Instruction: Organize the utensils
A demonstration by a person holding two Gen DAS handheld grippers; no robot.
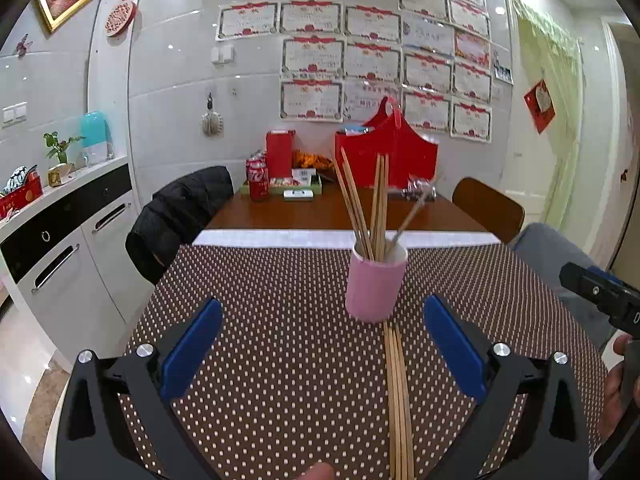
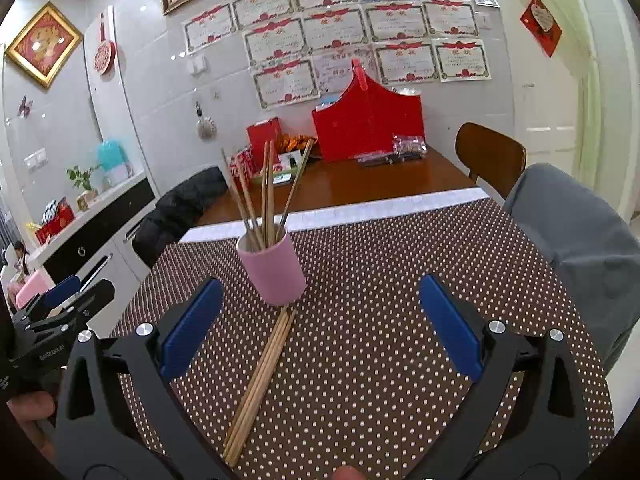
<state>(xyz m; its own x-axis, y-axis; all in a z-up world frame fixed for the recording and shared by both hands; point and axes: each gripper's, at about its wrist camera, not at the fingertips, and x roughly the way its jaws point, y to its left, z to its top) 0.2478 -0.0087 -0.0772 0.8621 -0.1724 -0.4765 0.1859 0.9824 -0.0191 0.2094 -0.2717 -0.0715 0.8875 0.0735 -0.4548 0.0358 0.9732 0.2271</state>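
A pink cup (image 1: pixel 375 288) stands upright on the dotted brown tablecloth (image 1: pixel 280 340) and holds several wooden chopsticks (image 1: pixel 378 204). A bundle of loose chopsticks (image 1: pixel 398 400) lies flat on the cloth just in front of the cup. My left gripper (image 1: pixel 322 344) is open and empty, its blue pads (image 1: pixel 192 348) wide apart, with the loose bundle near its right pad. In the right wrist view the cup (image 2: pixel 274 270) and the loose chopsticks (image 2: pixel 260 380) lie ahead and to the left. My right gripper (image 2: pixel 320 326) is open and empty.
Beyond the cloth is bare wooden table (image 1: pixel 320 208) with a red basket (image 1: pixel 390 152), cola cans (image 1: pixel 258 180) and small boxes. A chair with a black jacket (image 1: pixel 180 216) stands at left, a brown chair (image 1: pixel 488 208) at right. White cabinets (image 1: pixel 68 248) line the left side.
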